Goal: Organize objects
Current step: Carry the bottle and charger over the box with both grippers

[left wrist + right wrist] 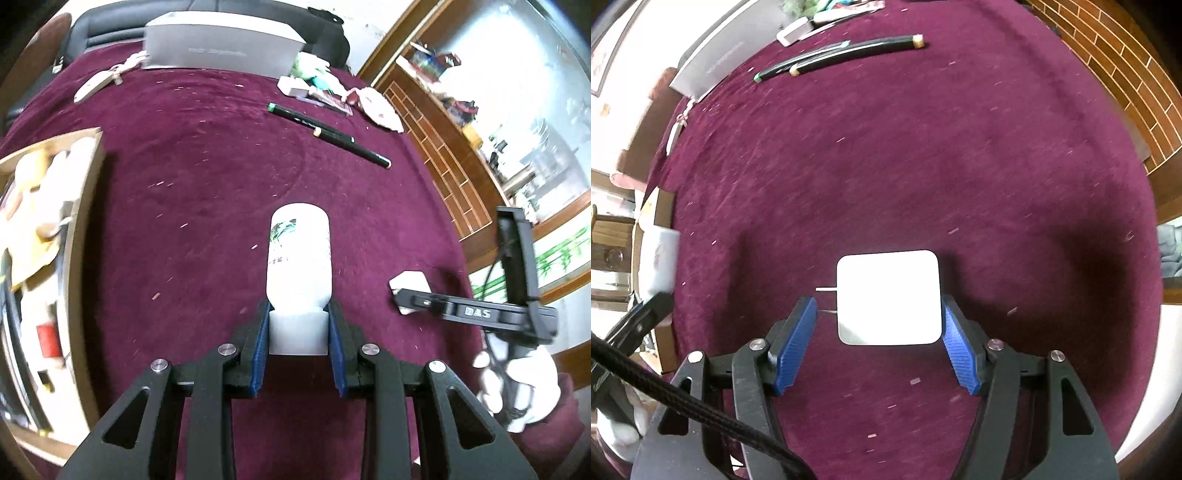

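Note:
A white plastic bottle (299, 254) with a green printed label is held by its white cap, its body pointing away from me above the maroon cloth. My left gripper (298, 314) is shut on that cap, blue pads against both sides. A white square charger (888, 295) lies flat on the cloth, its prongs to the left. My right gripper (878, 306) straddles it with open jaws; the left pad stands clear of it and the right pad is close beside its edge. In the left wrist view the right gripper (417, 299) hangs over the charger (408, 280), held by a white-gloved hand (517, 384).
A cardboard box (88, 177) packed with several items stands at the left edge. Two dark pens (328, 133) lie further back on the maroon cloth (207, 192). A grey box (221, 44) and a heap of small clutter (332, 92) line the far side. A wooden cabinet (443, 147) borders the right.

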A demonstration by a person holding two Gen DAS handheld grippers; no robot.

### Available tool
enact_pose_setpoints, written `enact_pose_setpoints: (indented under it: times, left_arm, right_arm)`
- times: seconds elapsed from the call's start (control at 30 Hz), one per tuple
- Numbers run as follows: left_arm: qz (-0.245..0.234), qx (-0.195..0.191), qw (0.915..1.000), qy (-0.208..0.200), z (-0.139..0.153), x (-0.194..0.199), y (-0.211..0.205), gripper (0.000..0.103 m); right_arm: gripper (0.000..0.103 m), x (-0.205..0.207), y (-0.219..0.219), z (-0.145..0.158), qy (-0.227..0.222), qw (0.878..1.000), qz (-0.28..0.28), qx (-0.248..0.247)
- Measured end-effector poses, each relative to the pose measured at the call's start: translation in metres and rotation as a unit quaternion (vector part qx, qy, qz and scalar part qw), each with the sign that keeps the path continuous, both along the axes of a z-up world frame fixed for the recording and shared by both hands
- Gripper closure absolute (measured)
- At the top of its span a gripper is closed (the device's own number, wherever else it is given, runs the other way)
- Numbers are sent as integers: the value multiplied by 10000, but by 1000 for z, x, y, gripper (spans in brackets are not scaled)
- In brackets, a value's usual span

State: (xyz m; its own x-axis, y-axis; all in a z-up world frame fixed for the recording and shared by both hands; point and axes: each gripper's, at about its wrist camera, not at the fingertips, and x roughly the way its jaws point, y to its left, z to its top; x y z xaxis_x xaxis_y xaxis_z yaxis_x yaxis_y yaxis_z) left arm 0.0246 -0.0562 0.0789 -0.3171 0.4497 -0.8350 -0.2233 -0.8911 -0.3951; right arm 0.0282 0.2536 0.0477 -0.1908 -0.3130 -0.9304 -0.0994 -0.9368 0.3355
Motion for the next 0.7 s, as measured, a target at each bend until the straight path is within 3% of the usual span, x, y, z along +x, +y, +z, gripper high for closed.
enact_pose_setpoints:
  times: [0.33, 0.7]
  left_arm:
    - [694, 144, 9974, 99, 13, 34, -94, 78]
    - [1262, 152, 9919, -55, -6, 65, -176, 78]
  right_arm:
    - [37, 10, -70, 16, 158, 9988, 403, -220]
    - [37, 5, -155, 45, 401, 9920, 1160, -302]
